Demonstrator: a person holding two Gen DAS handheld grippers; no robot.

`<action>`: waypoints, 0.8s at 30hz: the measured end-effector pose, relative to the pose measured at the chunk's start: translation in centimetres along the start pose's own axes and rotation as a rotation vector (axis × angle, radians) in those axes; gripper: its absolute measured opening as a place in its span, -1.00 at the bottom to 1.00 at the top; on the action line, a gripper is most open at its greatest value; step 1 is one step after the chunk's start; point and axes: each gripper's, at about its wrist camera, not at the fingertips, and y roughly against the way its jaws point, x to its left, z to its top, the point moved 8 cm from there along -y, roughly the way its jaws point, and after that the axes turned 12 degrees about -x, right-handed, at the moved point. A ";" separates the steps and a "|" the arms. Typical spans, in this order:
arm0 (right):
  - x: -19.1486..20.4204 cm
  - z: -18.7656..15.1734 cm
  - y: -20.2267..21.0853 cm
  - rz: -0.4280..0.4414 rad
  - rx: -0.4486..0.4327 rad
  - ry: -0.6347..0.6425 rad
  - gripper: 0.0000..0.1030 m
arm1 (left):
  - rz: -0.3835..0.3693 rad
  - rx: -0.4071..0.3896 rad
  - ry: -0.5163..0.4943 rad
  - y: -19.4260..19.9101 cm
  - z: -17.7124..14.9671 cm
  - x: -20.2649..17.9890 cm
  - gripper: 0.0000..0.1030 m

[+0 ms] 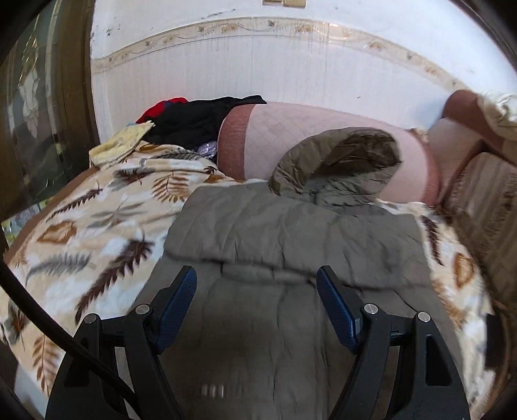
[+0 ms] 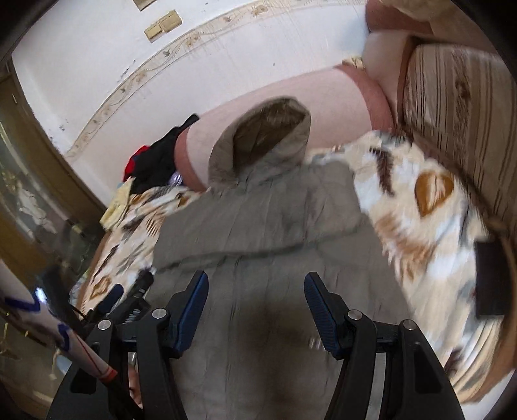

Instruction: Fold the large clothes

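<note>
1. Left hand-held gripper (image 1: 257,274) hangs over the lower part of a grey-green padded jacket (image 1: 290,232). Its two blue-padded fingers (image 1: 337,307) stand wide apart, with only jacket fabric showing beneath the gap between them; nothing is clamped.
2. Right hand-held gripper (image 2: 255,281) hovers over the same jacket (image 2: 258,219), fingers (image 2: 190,310) likewise spread wide and holding nothing. To its left, part of the other tool is in view, beside a pale sleeve with blue marks (image 2: 48,326).
3. Under and just ahead of both grippers, the jacket lies spread flat on a bed. A folded band of the jacket crosses just past the fingertips.
4. Either side of the jacket, the bed is covered by a cream blanket printed with brown and grey leaves (image 1: 97,232), also seen to the right of the right gripper (image 2: 413,200).
5. Farther ahead, the jacket's hood (image 1: 339,161) stands open and props against a long pink bolster (image 1: 265,139), with its dark lining visible (image 2: 268,126).
6. Ahead and to the left, beyond the bolster's end, a heap of black and red clothes (image 1: 194,119) lies beside a yellow cloth (image 1: 122,142).
7. Ahead and to the right, a striped beige cushion (image 2: 452,106) lines the bed's edge.
8. Farthest off, a white wall with a floral border strip (image 1: 258,27) runs behind the bed.
</note>
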 end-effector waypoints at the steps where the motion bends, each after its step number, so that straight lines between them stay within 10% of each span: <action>1: 0.0 1.5 -0.7 -0.004 -0.007 0.006 0.30 | 0.013 0.003 -0.002 -1.7 -0.1 -0.1 0.47; 10: -1.2 13.0 -11.6 -0.179 -0.025 0.115 0.28 | 0.006 0.076 -0.008 -10.3 -4.1 0.9 0.47; 24: -4.6 22.8 -30.7 -0.144 -0.048 -0.294 0.23 | 0.090 0.028 -0.013 -11.3 -3.3 2.9 0.47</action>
